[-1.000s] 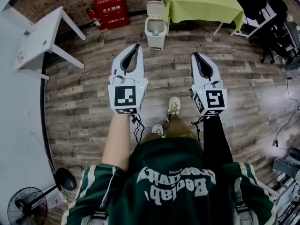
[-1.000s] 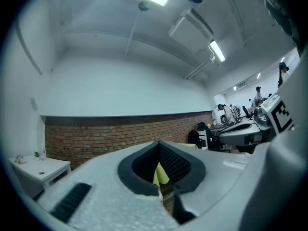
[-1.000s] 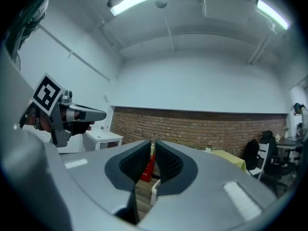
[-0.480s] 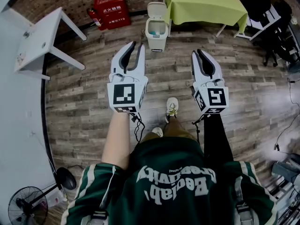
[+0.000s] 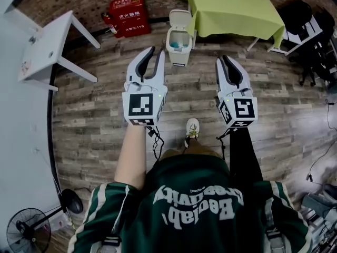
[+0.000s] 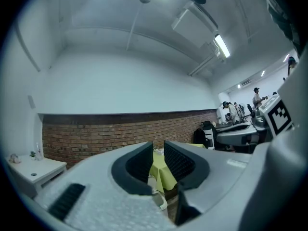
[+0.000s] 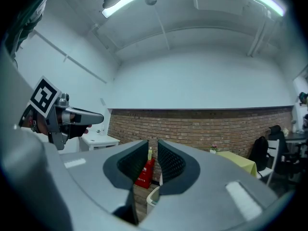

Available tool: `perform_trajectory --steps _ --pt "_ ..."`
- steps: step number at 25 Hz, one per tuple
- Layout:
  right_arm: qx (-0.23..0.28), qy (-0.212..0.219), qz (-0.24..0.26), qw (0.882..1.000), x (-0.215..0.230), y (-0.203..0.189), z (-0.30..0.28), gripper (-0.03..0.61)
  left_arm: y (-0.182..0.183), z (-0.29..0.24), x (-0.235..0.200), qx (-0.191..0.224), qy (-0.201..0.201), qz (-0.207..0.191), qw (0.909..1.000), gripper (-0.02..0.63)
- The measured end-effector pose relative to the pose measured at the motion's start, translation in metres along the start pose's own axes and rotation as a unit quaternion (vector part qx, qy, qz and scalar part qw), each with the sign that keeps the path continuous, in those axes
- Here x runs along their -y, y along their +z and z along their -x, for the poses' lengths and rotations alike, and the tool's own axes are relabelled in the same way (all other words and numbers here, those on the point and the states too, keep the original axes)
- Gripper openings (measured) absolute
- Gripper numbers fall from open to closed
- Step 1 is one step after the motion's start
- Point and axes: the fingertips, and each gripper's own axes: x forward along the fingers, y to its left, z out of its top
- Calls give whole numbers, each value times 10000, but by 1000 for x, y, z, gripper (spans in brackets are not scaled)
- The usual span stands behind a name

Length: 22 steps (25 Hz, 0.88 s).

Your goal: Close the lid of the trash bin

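Observation:
The white trash bin stands on the wood floor beside the green-clothed table, with its lid tipped up and its inside showing. My left gripper is held level just short of the bin on its left, jaws open and empty. My right gripper is level and further right of the bin; its jaws are opening, with a narrow gap and nothing between them. Past the jaws of the left gripper a bit of the bin shows. The right gripper frames the bin's rim low down.
The green-clothed table stands right behind the bin. A red fire-extinguisher box sits against the brick wall on the left. A white table is far left, black chairs far right, and a floor fan lower left.
Both grippers have moved forward toward the bin, which now lies closer to the left gripper's tips. The right gripper's jaws have parted from nearly shut.

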Motion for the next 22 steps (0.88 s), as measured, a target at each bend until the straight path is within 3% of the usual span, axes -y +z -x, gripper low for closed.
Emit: perform_trajectory --steps 22 --pt "39 391 -163 9991 98 -21 -132 78 -12 -153 -21 -118 299 -57 9995 78"
